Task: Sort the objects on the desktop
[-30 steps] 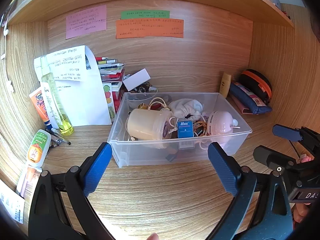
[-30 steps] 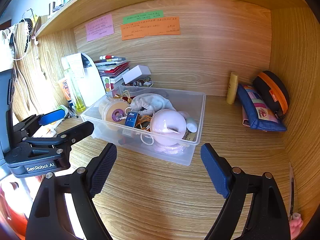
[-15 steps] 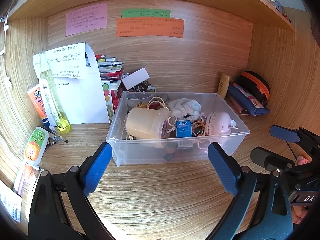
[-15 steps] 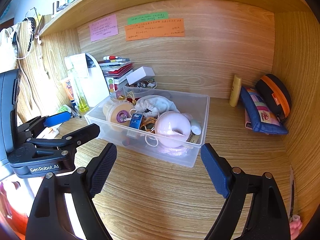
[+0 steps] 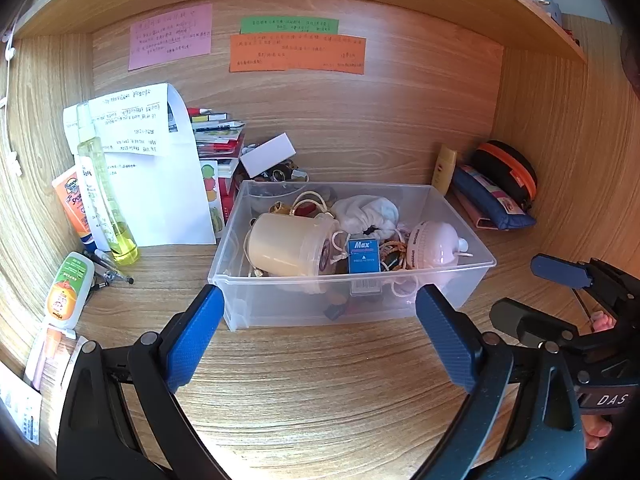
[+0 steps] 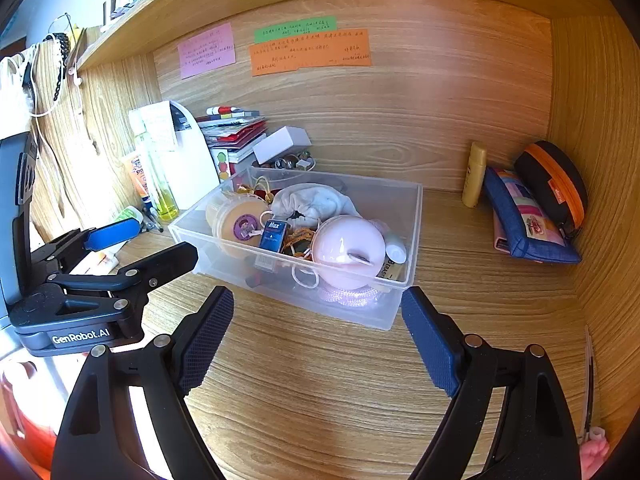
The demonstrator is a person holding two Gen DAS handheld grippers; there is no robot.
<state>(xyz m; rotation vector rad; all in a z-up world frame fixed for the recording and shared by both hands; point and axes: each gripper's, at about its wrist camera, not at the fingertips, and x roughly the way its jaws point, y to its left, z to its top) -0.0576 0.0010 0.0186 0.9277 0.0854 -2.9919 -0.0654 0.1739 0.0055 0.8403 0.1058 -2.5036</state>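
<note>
A clear plastic bin (image 5: 456,284) (image 6: 408,236) stands on the wooden desk. It holds a cream jar (image 5: 286,246) (image 6: 238,222), a blue Max staple box (image 5: 363,256) (image 6: 272,236), a white cloth (image 5: 366,210) (image 6: 312,200), a pink round device (image 5: 434,242) (image 6: 346,248) and cords. My left gripper (image 5: 320,332) is open and empty, just in front of the bin; it also shows in the right wrist view (image 6: 148,246). My right gripper (image 6: 318,334) is open and empty, in front of the bin's right corner; it also shows in the left wrist view (image 5: 532,290).
At the left stand a yellow spray bottle (image 5: 106,200), an orange tube (image 5: 74,210), a green-capped bottle (image 5: 68,290), pens and a white paper. Books and a white box (image 5: 266,154) sit behind the bin. A yellow tube (image 6: 474,174), blue pouch (image 6: 524,220) and black-orange case (image 6: 554,184) lie right.
Both grippers have drawn back slightly from the bin and stay open. Nothing on the desk has moved.
</note>
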